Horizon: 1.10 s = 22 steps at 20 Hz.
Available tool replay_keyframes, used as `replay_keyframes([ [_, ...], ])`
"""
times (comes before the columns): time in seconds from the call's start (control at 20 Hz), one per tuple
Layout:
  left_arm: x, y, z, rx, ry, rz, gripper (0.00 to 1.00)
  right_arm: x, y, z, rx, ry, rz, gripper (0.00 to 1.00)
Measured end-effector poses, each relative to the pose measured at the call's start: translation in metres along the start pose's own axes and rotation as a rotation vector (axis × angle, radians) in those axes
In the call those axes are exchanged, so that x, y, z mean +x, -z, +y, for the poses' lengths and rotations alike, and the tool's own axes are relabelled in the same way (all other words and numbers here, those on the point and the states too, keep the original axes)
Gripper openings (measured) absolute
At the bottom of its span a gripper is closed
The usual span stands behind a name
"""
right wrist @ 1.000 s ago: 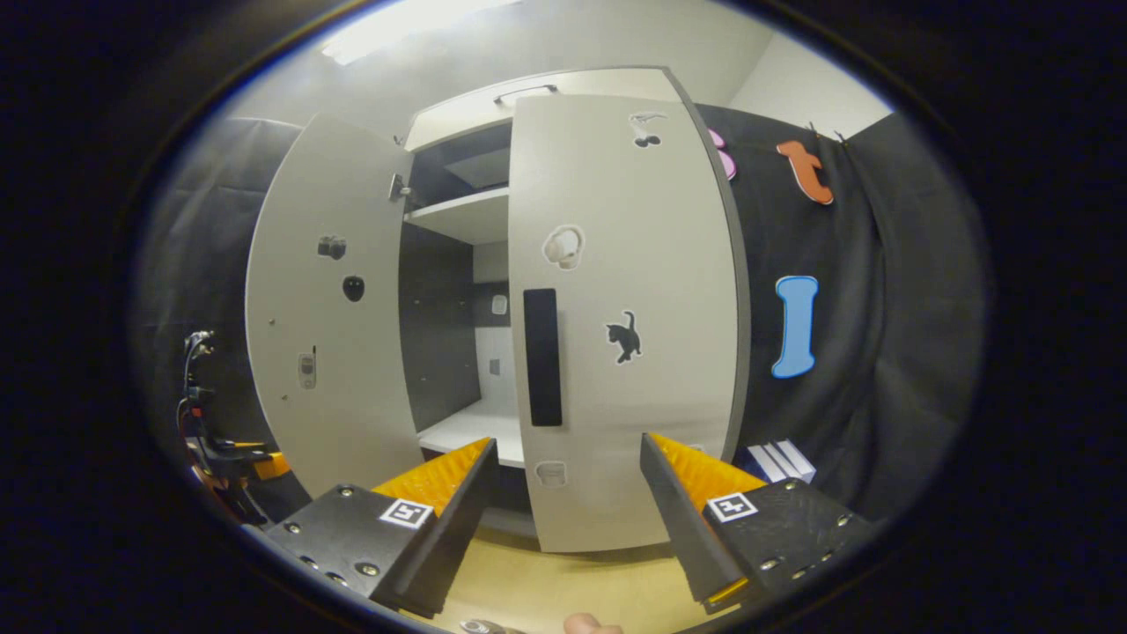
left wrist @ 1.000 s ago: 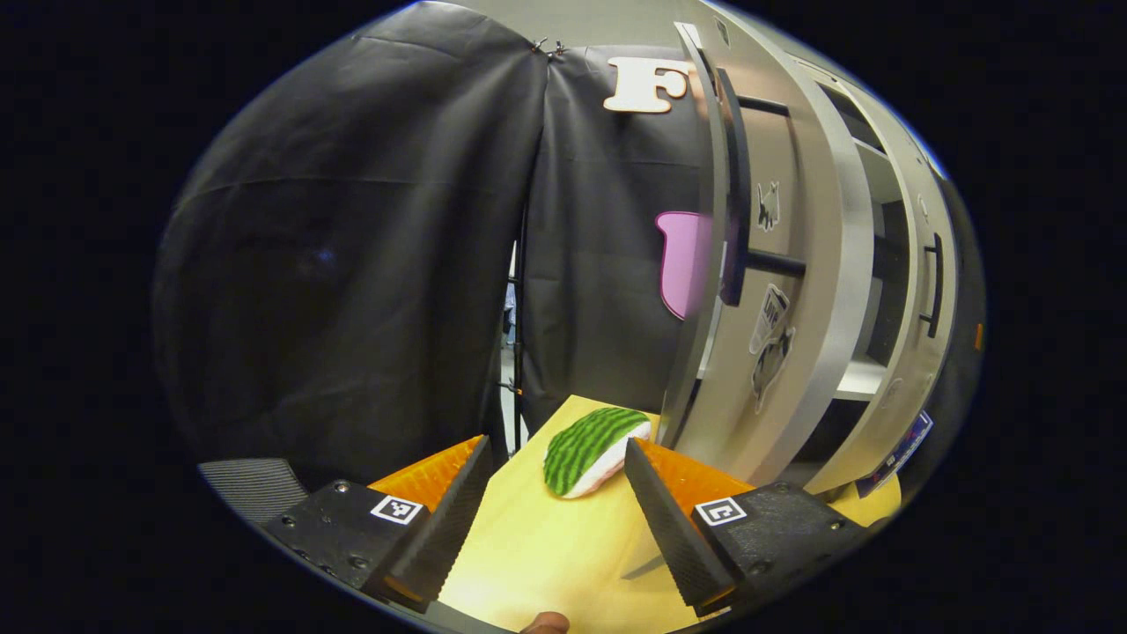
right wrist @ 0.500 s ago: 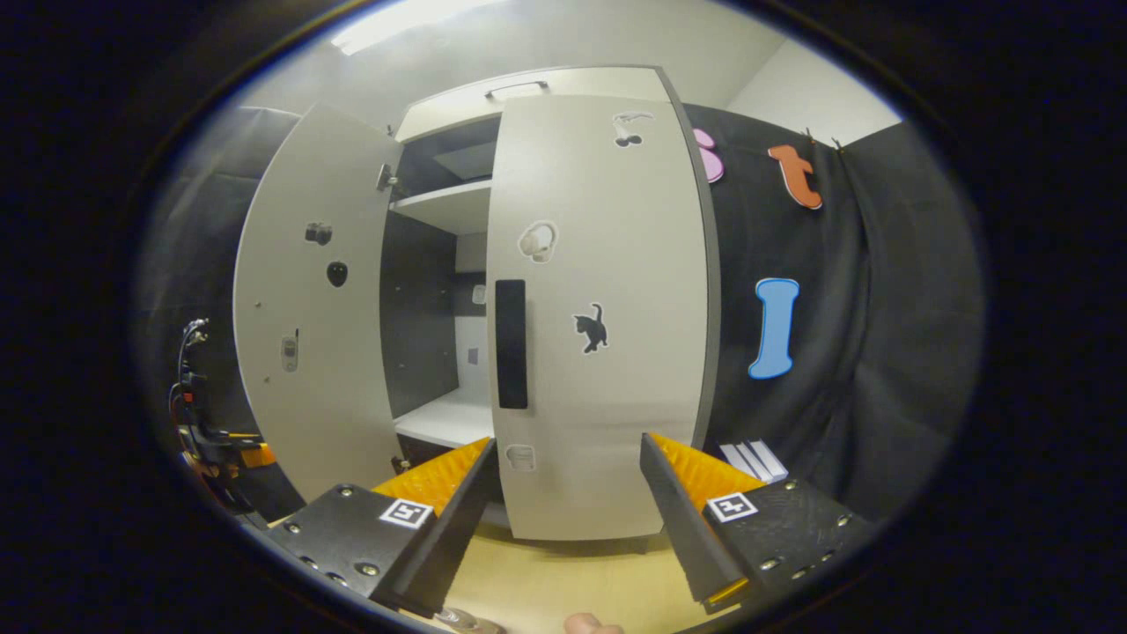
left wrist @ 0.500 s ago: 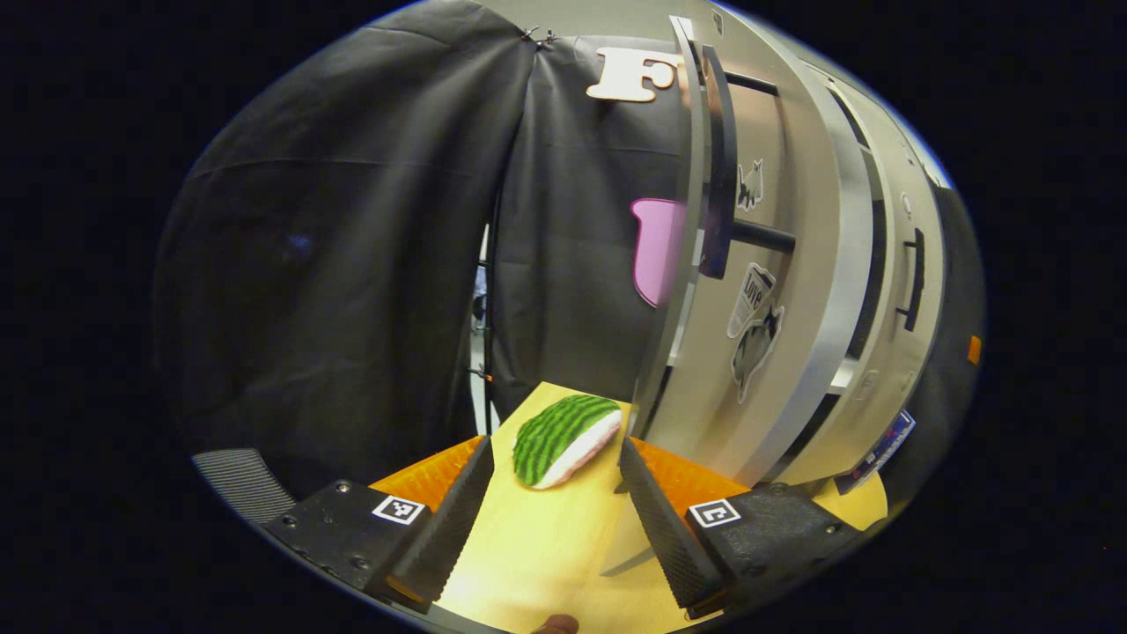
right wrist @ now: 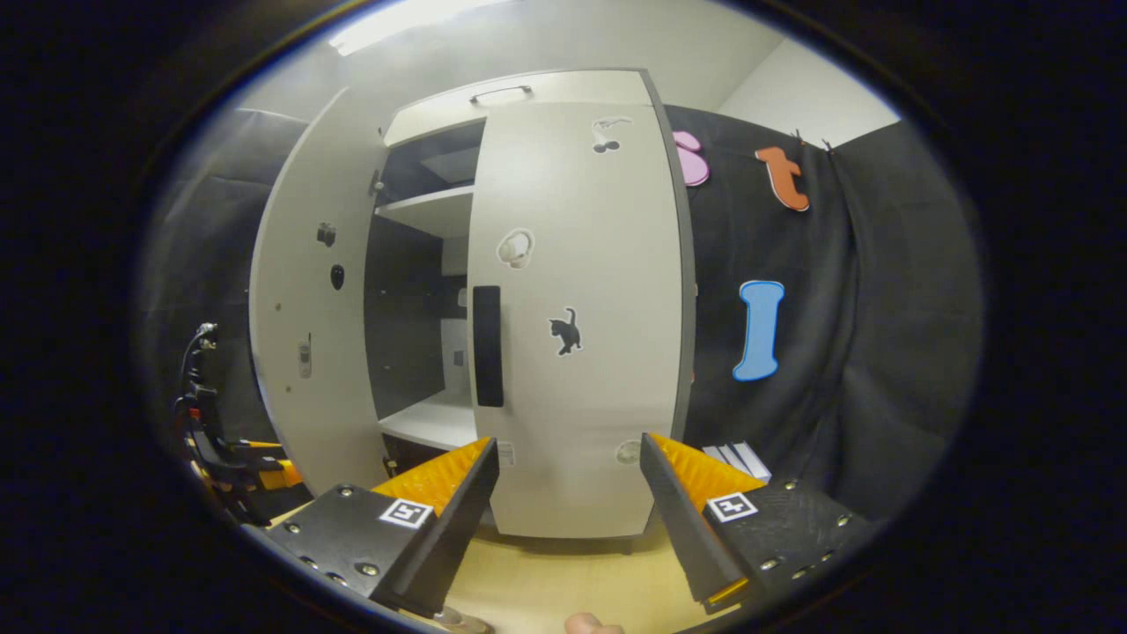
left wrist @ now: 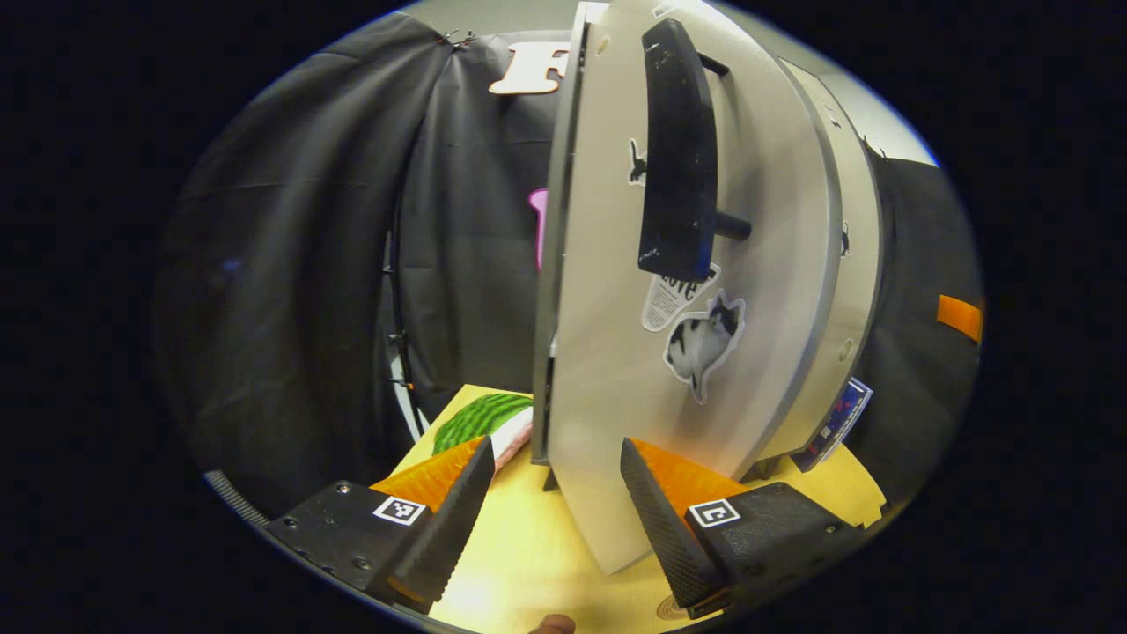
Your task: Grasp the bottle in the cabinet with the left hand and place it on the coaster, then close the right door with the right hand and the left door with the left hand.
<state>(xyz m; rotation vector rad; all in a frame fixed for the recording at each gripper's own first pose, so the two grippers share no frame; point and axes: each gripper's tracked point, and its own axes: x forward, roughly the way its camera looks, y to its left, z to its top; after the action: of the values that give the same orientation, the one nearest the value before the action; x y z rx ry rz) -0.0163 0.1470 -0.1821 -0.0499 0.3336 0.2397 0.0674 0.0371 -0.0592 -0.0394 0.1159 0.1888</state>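
Yellow table [left wrist: 537, 563], left door [left wrist: 616, 370] just before hand-held gripper [left wrist: 553, 506]

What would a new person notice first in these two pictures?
In the left gripper view, the left cabinet door looms close, with its dark handle and a cat sticker. In the right gripper view, the right door looks shut while the left stands open.

A tall pale grey cabinet [right wrist: 528, 88] stands upright on a wooden table [right wrist: 563, 577]. Its right door [right wrist: 577, 317], with a black vertical handle [right wrist: 487, 345] and a cat sticker, sits closed or nearly so. Its left door [right wrist: 304, 308] stands open, showing white shelves inside. A watermelon-patterned coaster [left wrist: 480, 421] lies flat beside the cabinet.
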Motion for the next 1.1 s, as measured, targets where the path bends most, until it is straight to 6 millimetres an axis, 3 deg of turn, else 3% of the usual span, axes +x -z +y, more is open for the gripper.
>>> replay_keyframes([
  [0.1,0.004,0.001,-0.009,0.003,0.016,0.007,0.93,-0.003,0.002,-0.009,0.005,0.020,0.004,0.98],
  [0.15,0.005,0.002,-0.012,0.005,0.021,0.009,0.93,-0.004,0.003,-0.012,0.009,0.026,0.006,0.93],
  [0.4,0.011,0.004,-0.029,0.020,0.065,0.018,0.93,-0.009,0.006,-0.027,0.031,0.055,0.011,0.98],
  [0.5,0.012,0.006,-0.051,0.024,0.103,0.025,0.93,-0.010,0.007,-0.029,0.036,0.060,0.010,0.93],
  [0.55,0.013,0.007,-0.062,0.027,0.125,0.026,0.93,-0.011,0.006,-0.030,0.037,0.062,0.009,0.98],
  [0.65,0.015,0.006,-0.082,0.043,0.165,0.025,0.94,-0.012,0.007,-0.033,0.035,0.066,0.009,0.93],
  [0.75,0.015,0.001,-0.099,0.071,0.195,0.020,0.94,-0.014,0.007,-0.036,0.038,0.073,0.008,0.98],
  [0.8,0.015,-0.001,-0.106,0.083,0.209,0.018,0.94,-0.015,0.008,-0.037,0.042,0.076,0.007,0.93],
  [1.1,0.010,-0.011,-0.134,0.094,0.250,0.010,0.94,-0.022,0.014,-0.047,0.061,0.092,0.012,0.98],
])
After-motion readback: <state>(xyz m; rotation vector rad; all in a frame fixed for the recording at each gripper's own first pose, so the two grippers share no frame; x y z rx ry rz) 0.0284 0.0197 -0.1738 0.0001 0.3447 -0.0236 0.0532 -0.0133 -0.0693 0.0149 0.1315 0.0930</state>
